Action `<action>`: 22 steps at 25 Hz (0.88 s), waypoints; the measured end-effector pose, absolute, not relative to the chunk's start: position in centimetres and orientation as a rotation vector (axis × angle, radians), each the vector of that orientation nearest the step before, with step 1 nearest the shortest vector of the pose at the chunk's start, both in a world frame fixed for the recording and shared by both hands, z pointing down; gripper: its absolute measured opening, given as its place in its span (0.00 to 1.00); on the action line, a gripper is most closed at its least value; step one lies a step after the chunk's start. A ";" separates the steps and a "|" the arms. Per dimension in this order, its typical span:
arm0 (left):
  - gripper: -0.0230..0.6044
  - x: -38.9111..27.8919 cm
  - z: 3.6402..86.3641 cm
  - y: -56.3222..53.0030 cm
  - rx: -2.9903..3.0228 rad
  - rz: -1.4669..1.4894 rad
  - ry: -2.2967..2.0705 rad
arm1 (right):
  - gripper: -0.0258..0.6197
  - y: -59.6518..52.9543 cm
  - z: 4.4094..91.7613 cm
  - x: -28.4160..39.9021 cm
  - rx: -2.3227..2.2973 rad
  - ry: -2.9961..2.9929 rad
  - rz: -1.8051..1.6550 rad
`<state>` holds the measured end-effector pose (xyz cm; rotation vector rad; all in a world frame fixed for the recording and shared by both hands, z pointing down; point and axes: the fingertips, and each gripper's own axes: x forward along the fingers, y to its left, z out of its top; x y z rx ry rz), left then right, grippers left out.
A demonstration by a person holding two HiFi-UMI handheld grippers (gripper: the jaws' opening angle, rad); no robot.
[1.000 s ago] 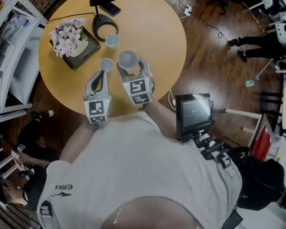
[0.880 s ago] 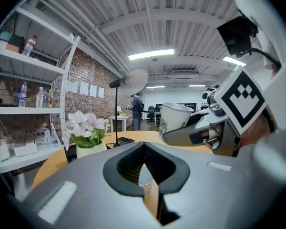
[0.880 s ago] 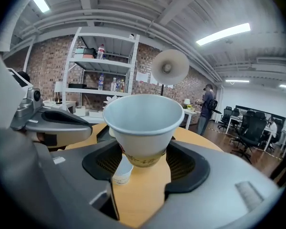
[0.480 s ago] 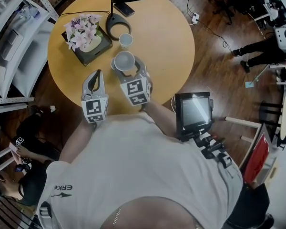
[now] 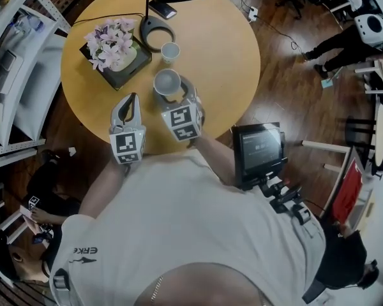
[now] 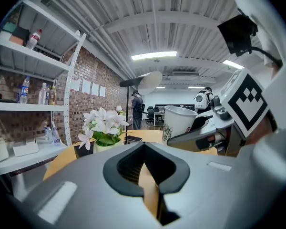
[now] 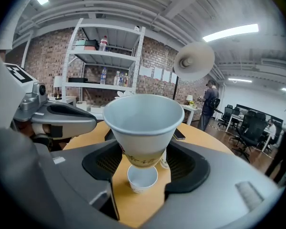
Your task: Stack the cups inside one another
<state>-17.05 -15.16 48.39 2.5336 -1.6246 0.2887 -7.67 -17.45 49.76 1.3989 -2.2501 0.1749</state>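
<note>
My right gripper (image 5: 173, 93) is shut on a large white paper cup (image 5: 167, 81), held upright above the round wooden table (image 5: 223, 50). Seen from the right gripper view, that cup (image 7: 140, 123) hangs right over a small white cup (image 7: 142, 178) standing on the table between the jaws (image 7: 142, 162). The head view hides this small cup under the held one. A second small cup (image 5: 170, 51) stands farther back by the lamp base. My left gripper (image 5: 131, 98) sits left of the held cup, shut, with nothing between its jaws (image 6: 143, 147).
A dark box of pink and white flowers (image 5: 113, 46) stands at the table's left. A black lamp (image 5: 154, 30) and a phone (image 5: 162, 9) are at the back. Shelving (image 5: 16, 56) is left of the table, a monitor (image 5: 260, 148) at the right.
The right gripper carried the large cup left until it hangs over the small cup, which the head view no longer shows. The left gripper drew back from that small cup.
</note>
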 end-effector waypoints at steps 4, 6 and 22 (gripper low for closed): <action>0.04 -17.2 49.5 -15.7 2.521 0.301 -1.598 | 0.51 -17.5 50.8 -7.5 1.405 -2.220 0.214; 0.04 -17.2 49.8 -16.1 2.507 0.300 -1.601 | 0.51 -17.7 51.3 -7.3 1.399 -2.214 0.235; 0.04 -16.3 53.5 -18.2 2.409 0.427 -1.591 | 0.51 -19.4 57.6 -7.1 1.301 -2.203 0.402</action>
